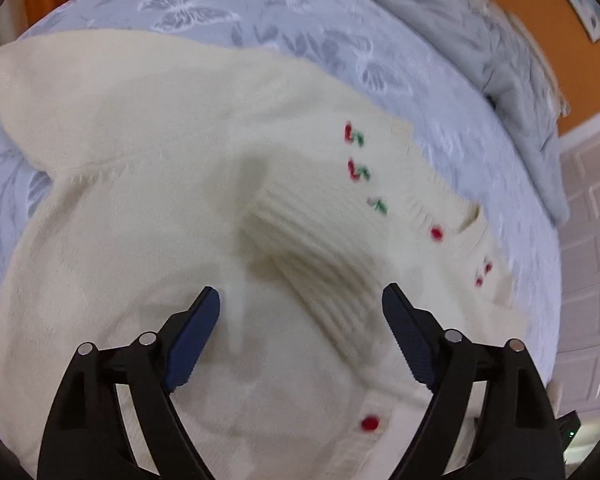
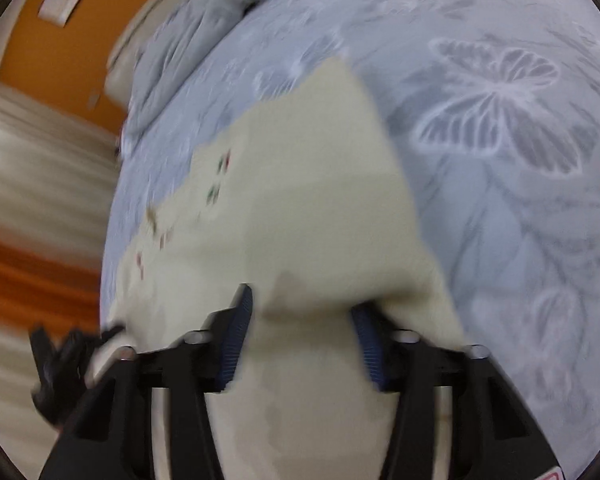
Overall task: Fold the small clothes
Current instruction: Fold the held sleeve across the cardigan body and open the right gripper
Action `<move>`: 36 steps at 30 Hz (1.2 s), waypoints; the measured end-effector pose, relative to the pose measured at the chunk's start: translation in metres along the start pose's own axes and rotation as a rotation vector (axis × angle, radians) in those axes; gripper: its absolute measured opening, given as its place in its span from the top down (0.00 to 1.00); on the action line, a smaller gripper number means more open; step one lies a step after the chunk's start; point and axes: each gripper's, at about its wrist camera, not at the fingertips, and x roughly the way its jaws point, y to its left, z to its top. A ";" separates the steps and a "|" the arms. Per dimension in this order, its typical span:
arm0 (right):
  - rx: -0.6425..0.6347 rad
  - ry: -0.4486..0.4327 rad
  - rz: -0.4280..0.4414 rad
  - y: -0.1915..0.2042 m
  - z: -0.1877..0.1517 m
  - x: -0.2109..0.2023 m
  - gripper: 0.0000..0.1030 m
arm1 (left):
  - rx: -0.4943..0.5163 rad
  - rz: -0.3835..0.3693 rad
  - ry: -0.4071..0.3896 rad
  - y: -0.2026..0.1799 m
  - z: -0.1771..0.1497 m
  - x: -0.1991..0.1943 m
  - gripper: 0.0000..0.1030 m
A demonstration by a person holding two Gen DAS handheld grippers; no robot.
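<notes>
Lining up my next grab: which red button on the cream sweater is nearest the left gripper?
The lone red button, lowest in the left wrist view, just inside the right finger.

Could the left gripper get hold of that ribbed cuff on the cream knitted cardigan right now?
Probably yes: the left gripper stands open right over the ribbed cuff of the cream knitted cardigan, with nothing in between.

Right wrist view is motion-blurred: cream cardigan (image 2: 300,200) embroidery unreadable, dark object (image 2: 60,364) at lower left possibly another hand-held gripper. Cardigan covers the right hand-held gripper (image 2: 300,320) fingertips; bottom edge crops its hem.
</notes>
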 end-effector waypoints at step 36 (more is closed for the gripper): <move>-0.536 0.165 -0.266 0.088 -0.255 -0.105 0.68 | -0.583 0.166 -0.180 0.331 0.131 -0.105 1.00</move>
